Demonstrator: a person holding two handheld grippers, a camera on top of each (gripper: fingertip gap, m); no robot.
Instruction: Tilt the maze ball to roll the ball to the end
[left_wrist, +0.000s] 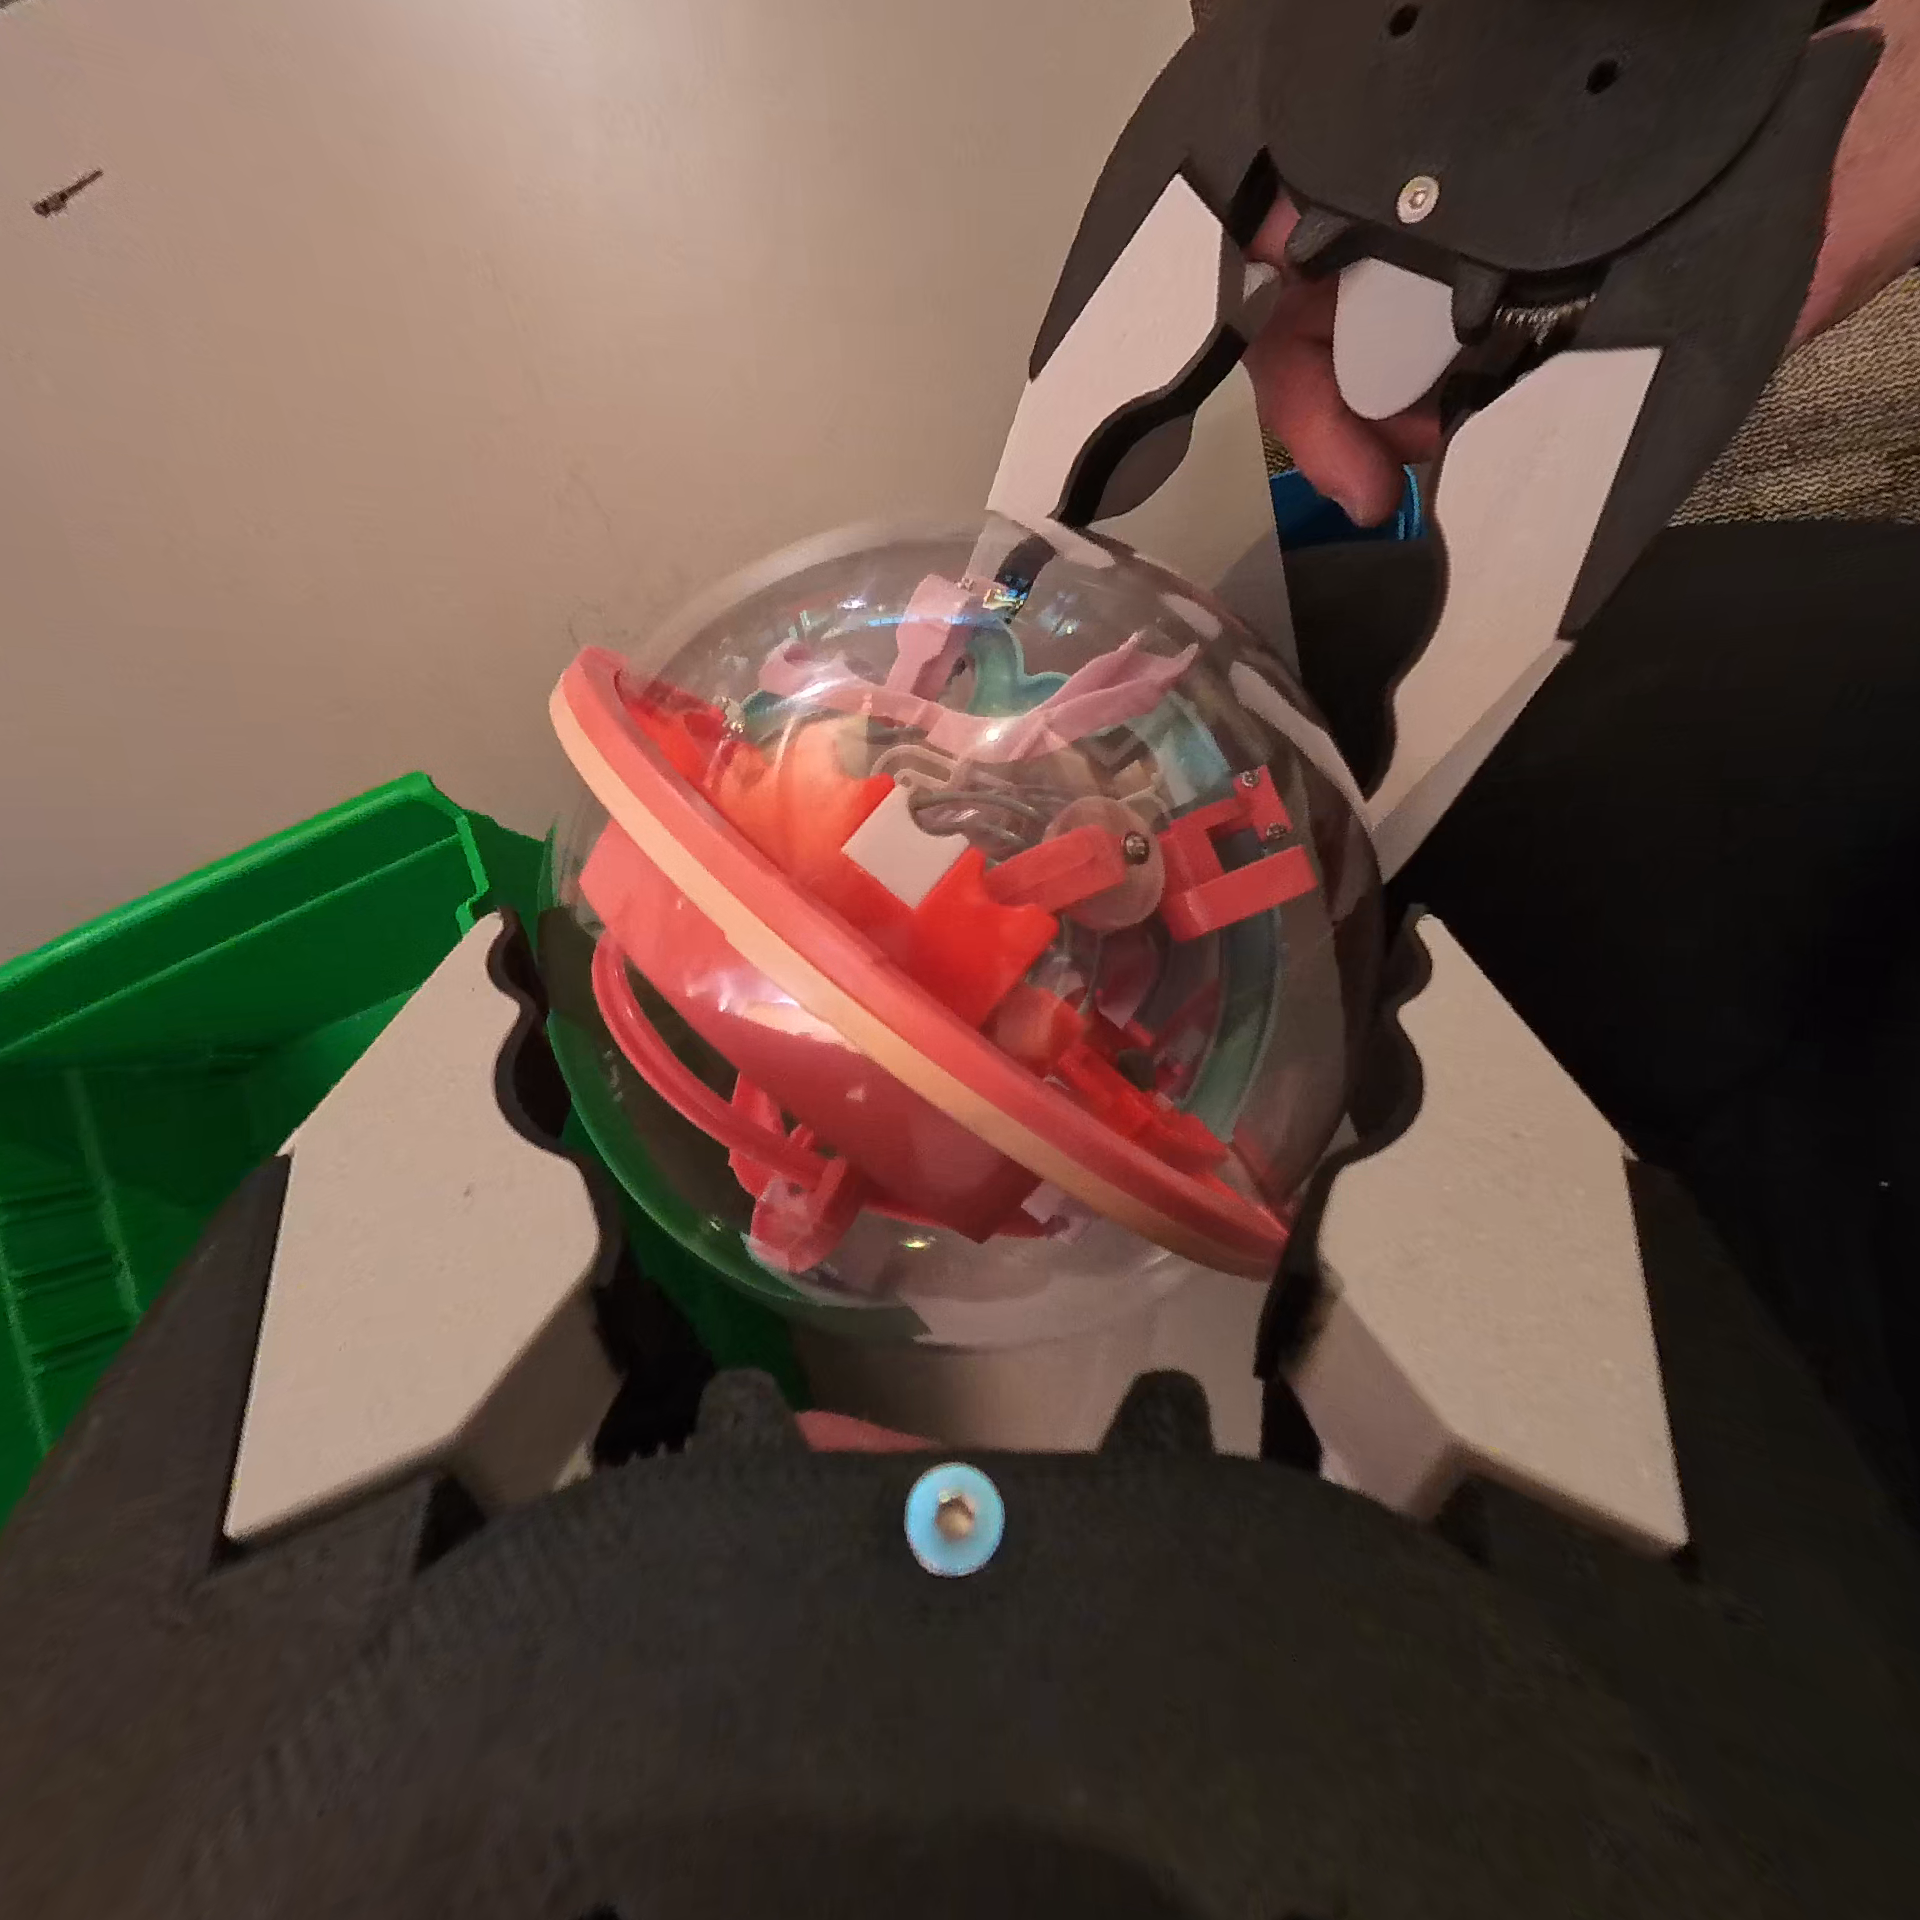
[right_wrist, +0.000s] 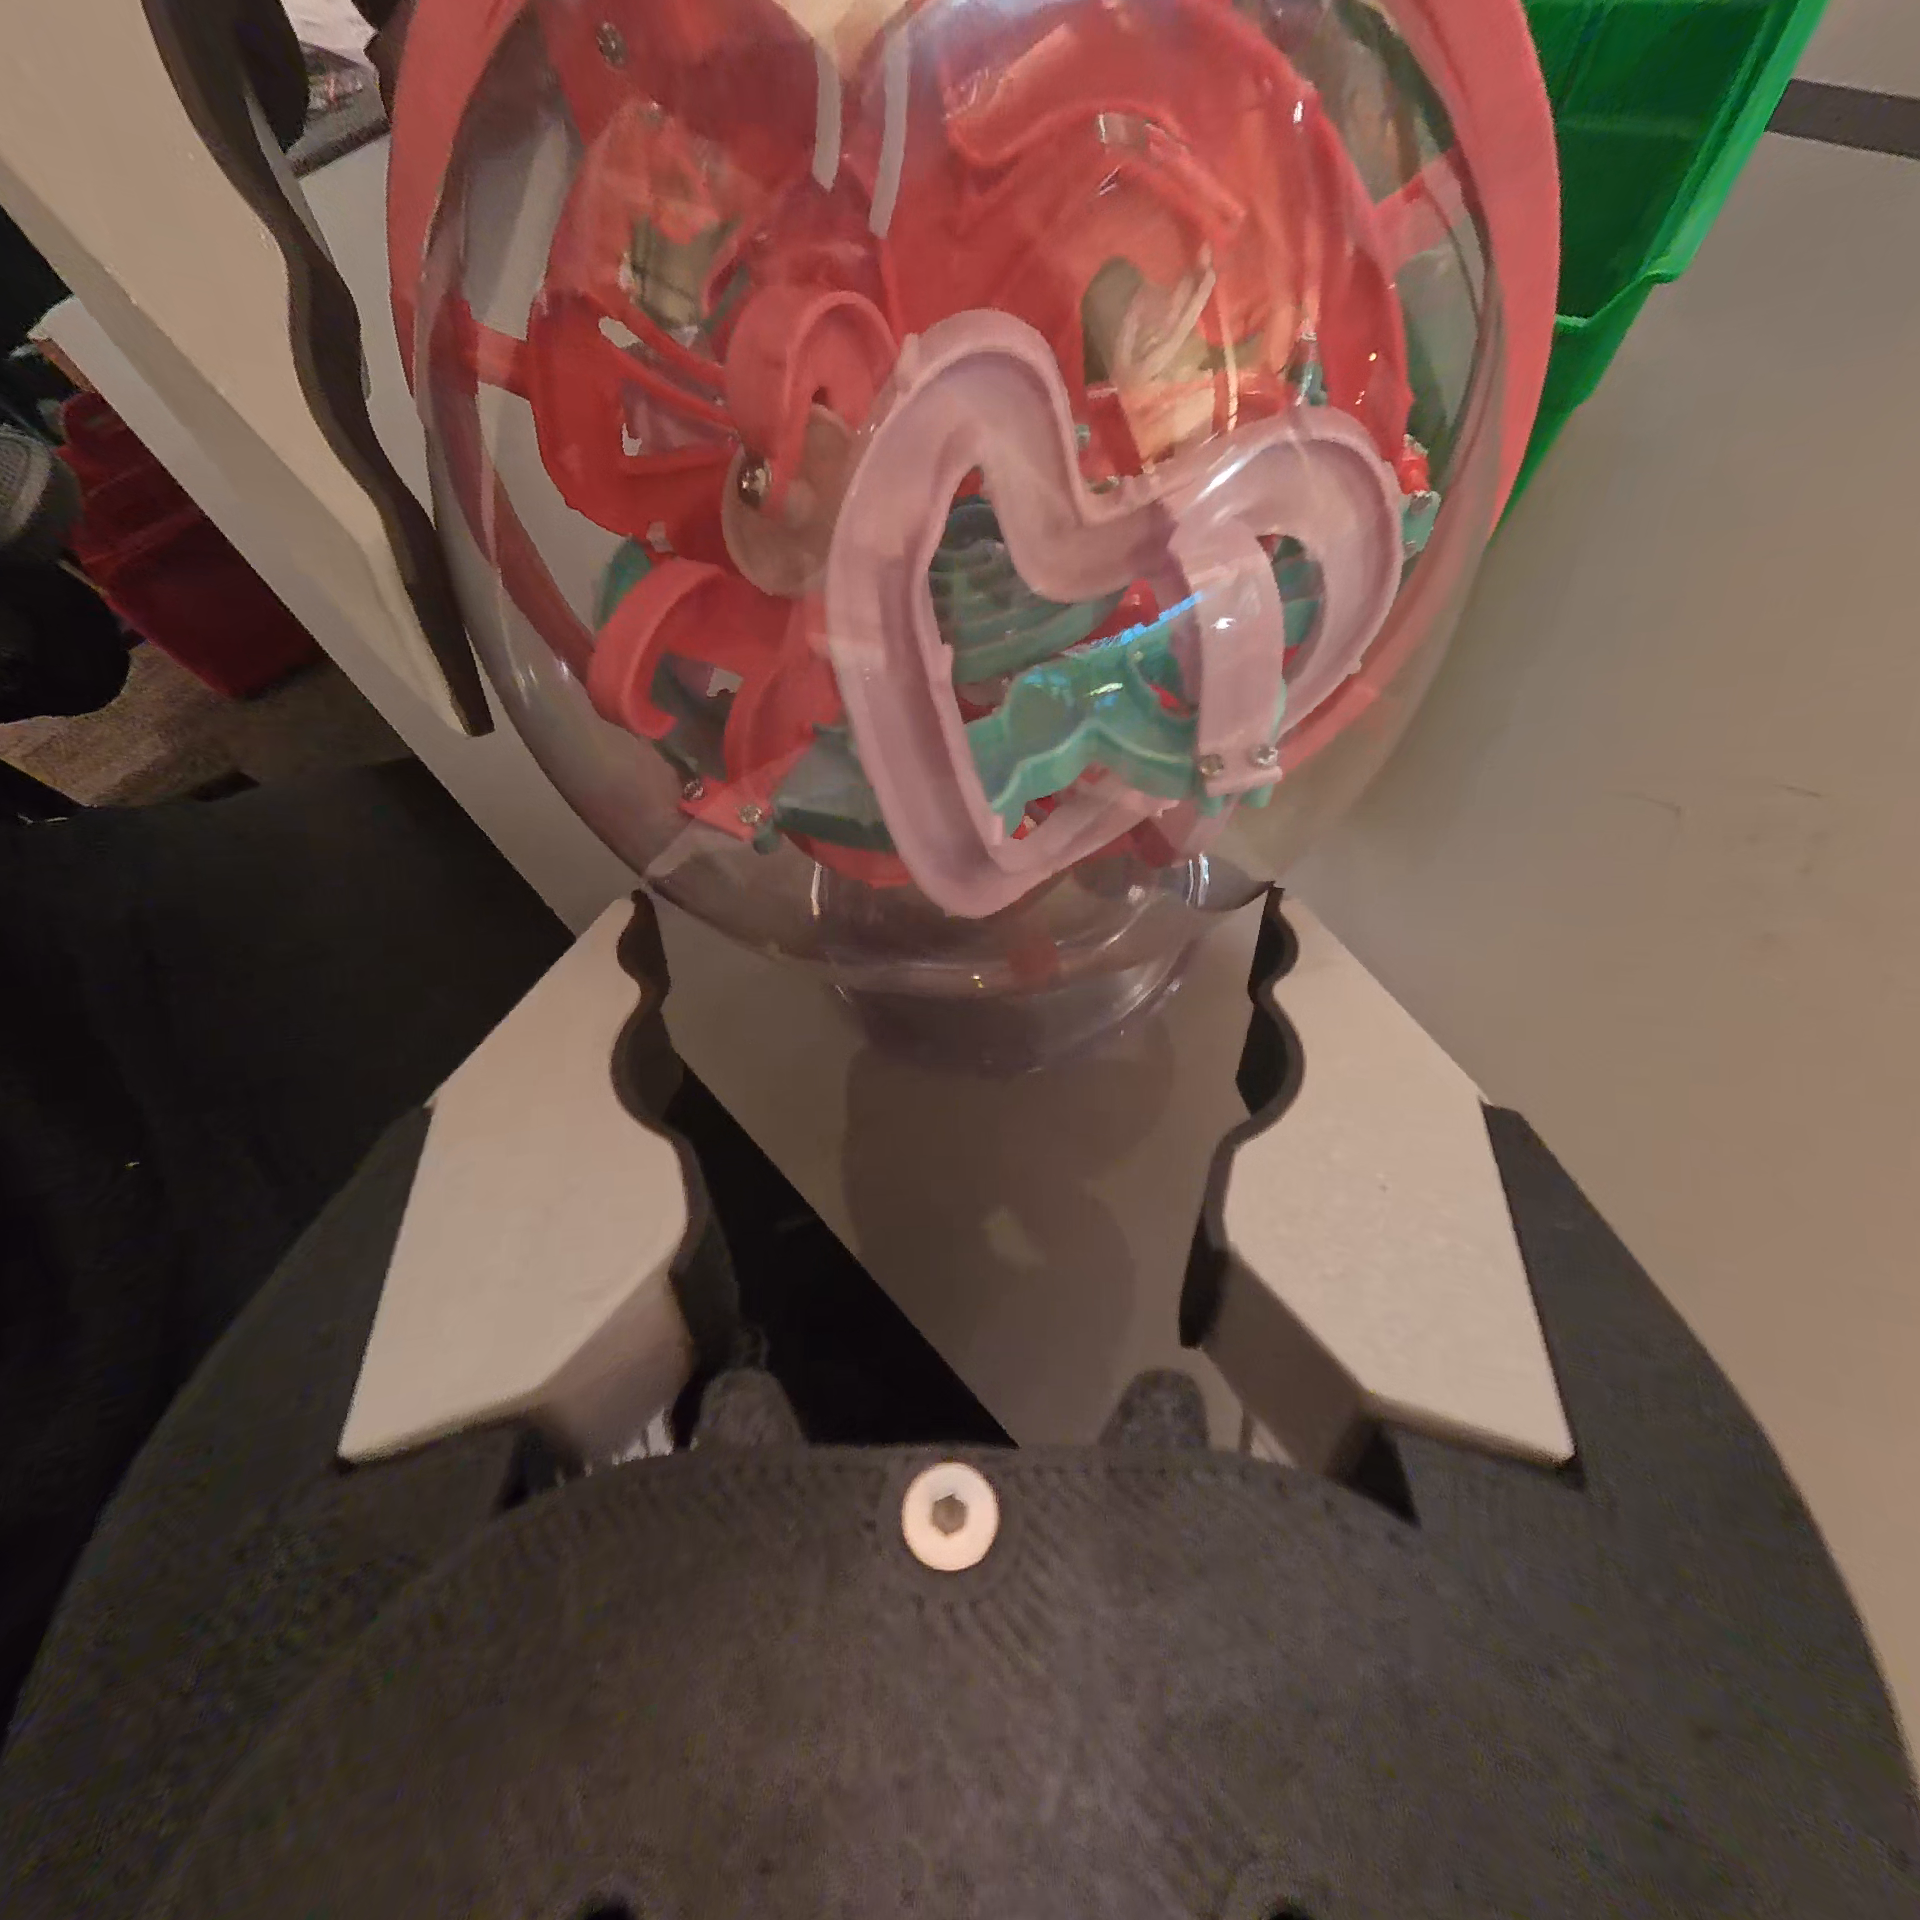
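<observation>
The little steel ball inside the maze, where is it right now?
In the left wrist view the steel ball sits right of centre inside the maze ball, at the end of a red track beside a red bracket.

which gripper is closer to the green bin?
Left. The left gripper, clamping the maze ball, has one finger over the green bin; the right gripper grips the ball's far side.

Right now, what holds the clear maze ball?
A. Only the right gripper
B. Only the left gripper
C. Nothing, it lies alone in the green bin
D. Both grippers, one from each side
D: in the left wrist view the left gripper has the maze ball between its fingers, while the right gripper touches the ball's far side; the green bin lies beside it.
</observation>
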